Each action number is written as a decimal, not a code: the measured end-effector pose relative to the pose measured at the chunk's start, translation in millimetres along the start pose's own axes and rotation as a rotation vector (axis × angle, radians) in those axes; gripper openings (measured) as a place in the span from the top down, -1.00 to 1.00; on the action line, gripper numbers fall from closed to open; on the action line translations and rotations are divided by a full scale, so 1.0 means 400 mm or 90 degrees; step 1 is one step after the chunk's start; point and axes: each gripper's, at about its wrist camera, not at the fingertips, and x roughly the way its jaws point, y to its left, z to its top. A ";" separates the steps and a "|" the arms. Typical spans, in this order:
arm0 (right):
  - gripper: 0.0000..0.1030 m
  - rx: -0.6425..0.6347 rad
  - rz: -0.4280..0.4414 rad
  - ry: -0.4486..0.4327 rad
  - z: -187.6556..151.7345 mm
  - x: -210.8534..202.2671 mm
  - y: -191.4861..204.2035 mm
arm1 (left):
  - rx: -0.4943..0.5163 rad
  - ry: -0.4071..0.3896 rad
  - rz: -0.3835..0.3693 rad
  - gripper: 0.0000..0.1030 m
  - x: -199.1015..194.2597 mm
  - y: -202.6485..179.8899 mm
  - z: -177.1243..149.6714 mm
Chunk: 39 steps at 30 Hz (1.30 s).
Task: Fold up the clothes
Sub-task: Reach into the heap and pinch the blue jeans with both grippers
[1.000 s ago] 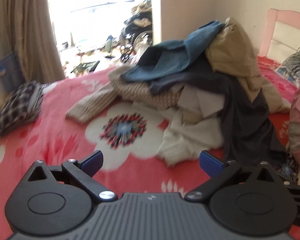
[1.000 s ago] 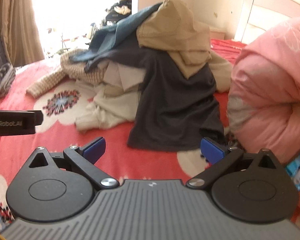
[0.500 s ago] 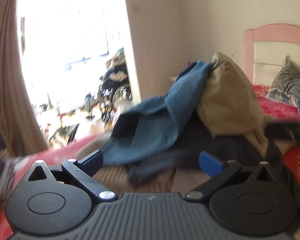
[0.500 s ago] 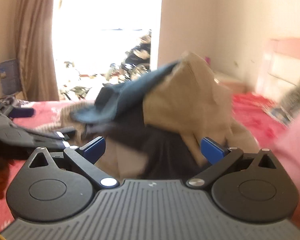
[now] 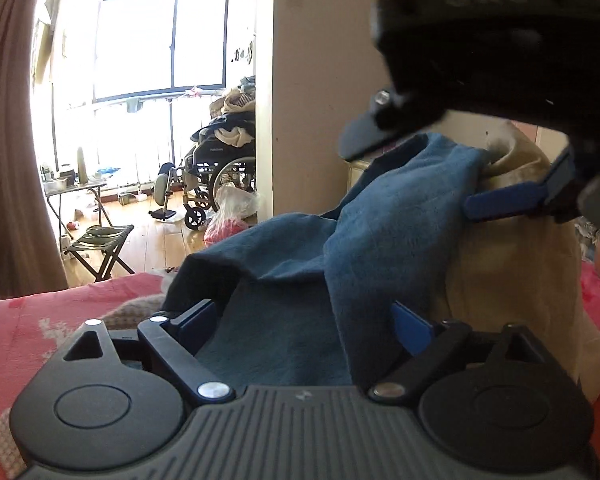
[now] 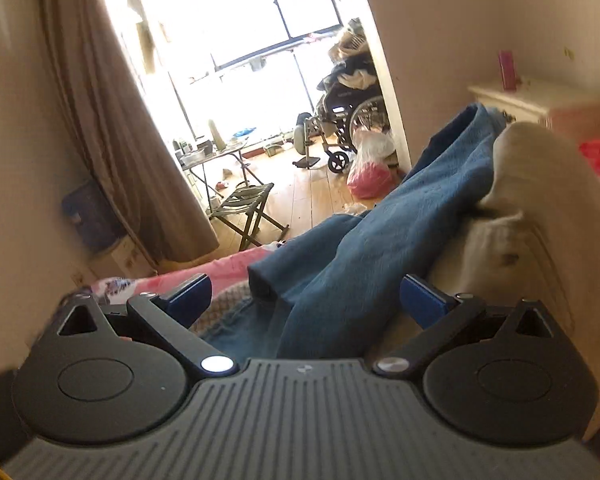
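A blue garment (image 5: 380, 232) lies draped over the top of a clothes pile, against a tan garment (image 5: 516, 248). My left gripper (image 5: 304, 324) is open, low at the pile's near side, and blue cloth fills the gap between its fingers. In the left wrist view my right gripper (image 5: 432, 168) hovers open over the pile's peak, one blue finger (image 5: 504, 200) resting by the tan cloth. The right wrist view shows the right gripper (image 6: 306, 300) open, with the blue garment (image 6: 380, 220) running between its fingers and the tan garment (image 6: 520, 200) to the right.
The pile sits on a red flowered bedspread (image 5: 40, 320); a knitted beige piece (image 5: 136, 312) peeks out at its foot. Beyond the bed are a wheelchair (image 5: 216, 168), a folding stool (image 5: 100, 244), a curtain (image 5: 8, 140) and a white nightstand (image 6: 532, 104).
Both grippers rose and closed in on the top of the pile. The right gripper has come into the left wrist view above the blue garment. Both stayed open.
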 end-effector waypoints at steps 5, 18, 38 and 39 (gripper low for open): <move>-0.95 0.074 -0.021 0.023 0.003 0.055 -0.029 | -0.002 0.023 -0.024 -0.45 0.022 -0.006 -0.001; -0.05 0.255 -0.090 0.054 -0.021 0.114 -0.119 | -0.020 0.053 -0.091 0.74 0.055 -0.023 -0.002; 0.95 0.018 0.207 -0.044 -0.177 -0.394 0.086 | 0.050 -0.068 -0.225 1.00 -0.645 0.071 -0.061; 1.00 0.002 0.228 -0.042 -0.200 -0.432 0.106 | 0.064 -0.073 -0.249 1.00 -0.705 0.078 -0.085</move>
